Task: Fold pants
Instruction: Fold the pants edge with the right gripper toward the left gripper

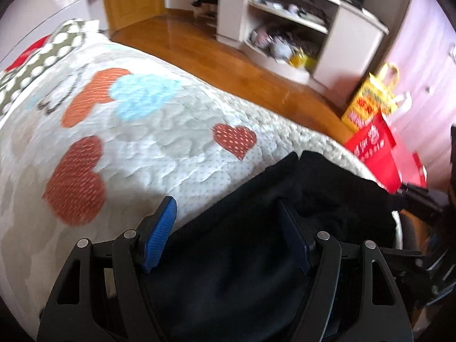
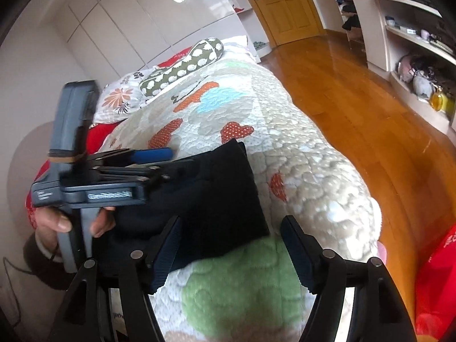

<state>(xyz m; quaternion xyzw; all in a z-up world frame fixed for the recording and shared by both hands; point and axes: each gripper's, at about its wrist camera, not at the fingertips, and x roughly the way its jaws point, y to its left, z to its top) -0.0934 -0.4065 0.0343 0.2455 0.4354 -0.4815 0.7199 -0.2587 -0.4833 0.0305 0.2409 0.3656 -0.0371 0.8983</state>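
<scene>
Closest to the camera in the right wrist view is the right gripper, at the bottom of the frame. Its two dark fingers are spread wide apart and there is nothing between them but the quilt. The left finger's tip sits just at the near edge of the pants.

The pants are black. They lie in a small, thick block in the middle of the frame, on the quilt near the foot of the bed. I think the folding is almost done, because they look like a neat square pile with stacked edges. What may be left is a pat flat, or one more fold. I cannot tell which.

In the left wrist view, the left gripper is at the bottom middle. Its fingers are wide open too, one blue pad on the left and one dark pad on the right. The black cloth lies under and between them, but they are not squeezing it. The right wrist view shows this gripper from the side at the left of the frame, with a hand holding its grip.

Counting: one pair of pants, two grippers, one hand seen, one quilt, one spotted pillow at the upper left, one red bag and one yellow bag at the right.
</scene>
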